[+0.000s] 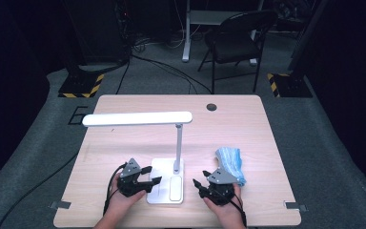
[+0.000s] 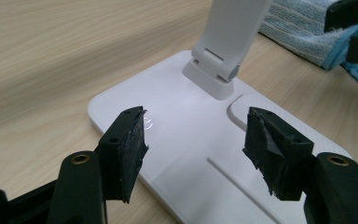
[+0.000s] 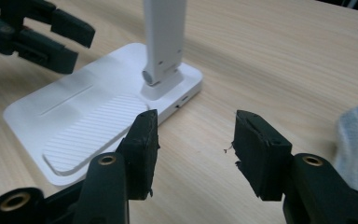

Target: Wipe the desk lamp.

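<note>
Over lamp base (image 1: 166, 187), left gripper (image 1: 151, 176) hovered with fingers (image 2: 123, 149) apart, empty; beside cloth (image 1: 230, 162), right gripper (image 1: 199, 179) likewise parted, gripping nothing.

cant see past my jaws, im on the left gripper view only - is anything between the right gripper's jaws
Observer: No. The right gripper is open over bare table, beside the lamp base.
Operator: where's the blue cloth from it
Observer: The blue cloth lies just beyond that gripper, right of the lamp post.
Operator: which way does the lamp head point
Observer: The lamp head reaches left from the post, above the left gripper.
</note>
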`<state>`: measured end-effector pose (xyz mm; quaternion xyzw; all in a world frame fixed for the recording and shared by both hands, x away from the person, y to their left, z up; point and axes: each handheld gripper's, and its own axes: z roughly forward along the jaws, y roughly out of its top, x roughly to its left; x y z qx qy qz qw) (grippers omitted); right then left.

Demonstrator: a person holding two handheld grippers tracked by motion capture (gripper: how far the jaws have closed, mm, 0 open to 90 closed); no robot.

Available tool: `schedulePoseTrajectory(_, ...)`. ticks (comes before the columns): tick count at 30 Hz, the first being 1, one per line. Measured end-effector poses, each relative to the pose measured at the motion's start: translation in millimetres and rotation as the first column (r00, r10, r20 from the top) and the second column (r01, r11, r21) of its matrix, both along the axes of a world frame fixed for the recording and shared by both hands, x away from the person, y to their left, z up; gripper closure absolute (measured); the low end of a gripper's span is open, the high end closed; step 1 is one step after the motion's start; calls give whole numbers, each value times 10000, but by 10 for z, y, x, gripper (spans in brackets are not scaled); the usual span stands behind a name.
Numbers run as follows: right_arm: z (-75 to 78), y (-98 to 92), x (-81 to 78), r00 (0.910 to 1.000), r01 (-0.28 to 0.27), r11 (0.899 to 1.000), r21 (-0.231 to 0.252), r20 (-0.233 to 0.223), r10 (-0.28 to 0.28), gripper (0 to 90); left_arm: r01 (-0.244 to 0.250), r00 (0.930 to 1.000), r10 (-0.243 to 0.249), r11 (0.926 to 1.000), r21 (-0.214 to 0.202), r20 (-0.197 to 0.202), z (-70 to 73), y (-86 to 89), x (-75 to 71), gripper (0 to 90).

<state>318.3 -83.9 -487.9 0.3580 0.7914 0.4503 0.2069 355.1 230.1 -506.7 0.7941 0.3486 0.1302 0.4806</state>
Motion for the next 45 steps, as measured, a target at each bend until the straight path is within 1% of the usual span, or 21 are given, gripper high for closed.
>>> schedulePoseTrajectory(1,-11,39,-6,9999,-101,9999,-78,45,101,498,-198,9998,197,9998,-61,-72,-2,33,8,380)
schedulePoseTrajectory(2,-11,39,-6,9999,-101,9999,-78,45,101,498,-198,9998,197,9998,-61,-72,-2,33,8,380)
schedulePoseTrajectory(5,-61,195,-46,9980,-625,9975,-323,-135,621,501,-283,9994,284,9996,60,-192,-19,90,37,379)
schedulePoseTrajectory(6,-74,223,-43,9967,-808,9957,-464,-64,806,501,-283,9994,284,9996,60,-192,-19,90,37,380)
schedulePoseTrajectory(7,-90,263,-58,9959,-878,9954,-396,-269,868,502,-355,9990,358,9993,123,-249,-39,104,50,380)
schedulePoseTrajectory(11,-163,393,-99,9881,-1447,9882,-492,-594,1418,502,-442,9982,450,9988,231,-394,-77,138,76,379)
schedulePoseTrajectory(13,-191,437,-117,9836,-1714,9833,-619,-672,1672,500,-561,9971,566,9984,114,-507,-91,142,82,379)
schedulePoseTrajectory(15,-202,454,-127,9825,-1768,9823,-622,-709,1723,499,-507,9974,516,9985,190,-503,-93,152,87,379)
schedulePoseTrajectory(16,-222,479,-139,9788,-1904,9804,-514,-873,1855,493,-603,9963,607,9981,79,-614,-101,144,81,379)
schedulePoseTrajectory(19,-253,516,-153,9735,-2098,9767,-447,-1030,2044,488,-516,9970,527,9985,205,-568,-105,149,89,379)
schedulePoseTrajectory(20,-260,526,-153,9728,-2162,9751,-497,-966,2107,486,-488,9969,500,9986,205,-607,-107,148,89,379)
schedulePoseTrajectory(25,-277,579,-137,9741,-2119,9767,-328,-874,2084,458,-620,9962,632,9978,212,-599,-126,132,81,380)
schedulePoseTrajectory(26,-284,594,-138,9763,-1996,9796,-212,-898,1970,449,-620,9962,632,9978,212,-599,-126,132,81,380)
schedulePoseTrajectory(27,-285,606,-134,9776,-1956,9803,-259,-838,1928,448,-459,9964,478,9985,285,-698,-122,139,82,380)
schedulePoseTrajectory(29,-288,630,-126,9796,-1889,9818,-209,-741,1869,445,-447,9967,468,9985,317,-665,-126,139,82,380)
schedulePoseTrajectory(32,-299,675,-133,9818,-1822,9827,-343,-615,1799,406,-531,9957,548,9983,254,-744,-133,135,79,380)
schedulePoseTrajectory(35,-309,721,-156,9819,-1893,9758,-1092,-101,1893,390,-567,9957,582,9981,226,-716,-136,141,83,378)
schedulePoseTrajectory(37,-308,736,-171,9838,-1787,9767,-1192,-44,1795,389,-551,9963,565,9982,238,-654,-132,149,86,377)
schedulePoseTrajectory(40,-308,720,-159,9828,-1842,9759,-1173,-84,1845,385,-602,9961,612,9980,185,-641,-131,150,84,374)
schedulePoseTrajectory(41,-302,701,-160,9861,-1659,9794,-1151,-234,1643,386,-602,9966,613,9980,214,-554,-135,154,93,373)
schedulePoseTrajectory(45,-301,620,-122,9893,-1453,9837,-1060,-299,1429,399,-487,9970,505,9983,311,-594,-131,167,109,372)
